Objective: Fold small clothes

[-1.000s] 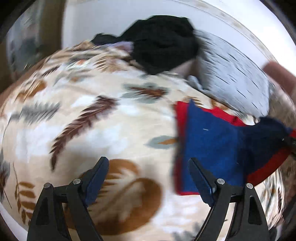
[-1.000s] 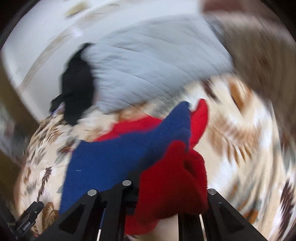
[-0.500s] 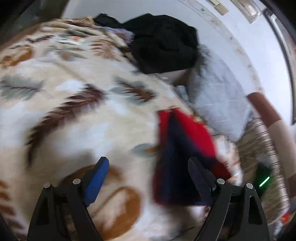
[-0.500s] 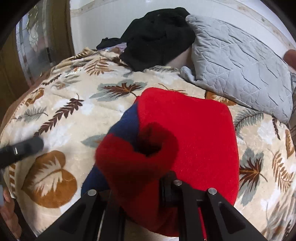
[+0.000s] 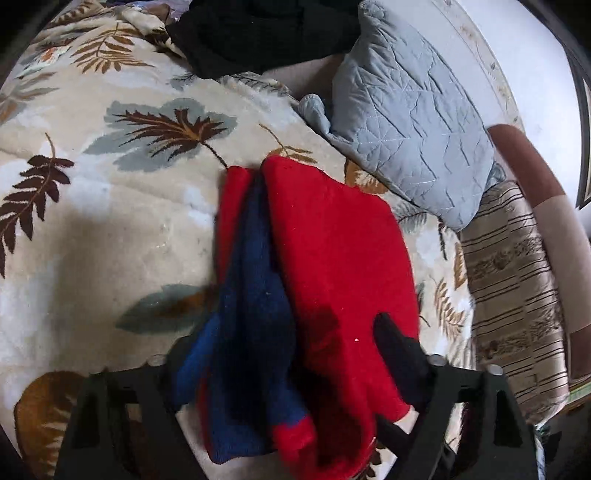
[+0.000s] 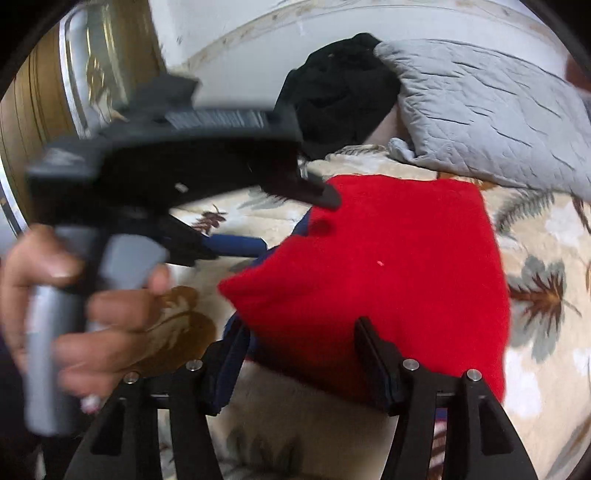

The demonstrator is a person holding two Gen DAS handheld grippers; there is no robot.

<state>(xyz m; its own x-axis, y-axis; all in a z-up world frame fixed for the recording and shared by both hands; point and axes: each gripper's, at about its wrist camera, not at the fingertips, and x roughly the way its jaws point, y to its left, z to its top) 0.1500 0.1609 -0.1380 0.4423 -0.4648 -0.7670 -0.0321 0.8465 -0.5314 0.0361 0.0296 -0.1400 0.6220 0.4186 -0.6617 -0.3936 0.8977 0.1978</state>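
Note:
A small red and blue knitted garment (image 5: 332,258) lies folded over on the leaf-print blanket (image 5: 110,221), red side up with blue folds at its left edge. My left gripper (image 5: 288,343) is open, its jaws straddling the garment's near end. In the right wrist view the garment (image 6: 388,266) lies flat, and my right gripper (image 6: 303,354) is open and empty over its near edge. The left gripper (image 6: 295,218), held in a hand, reaches in from the left with its fingers spread at the garment's far left corner.
A grey quilted pillow (image 5: 406,122) lies beyond the garment, with a heap of black clothes (image 5: 266,33) to its left. A striped cushion (image 5: 517,288) and a brown bolster (image 5: 546,206) lie to the right. A white wall runs behind the bed.
My right gripper has let go of the red edge after carrying it over the blue side, and has opened. My left gripper has moved right onto the garment.

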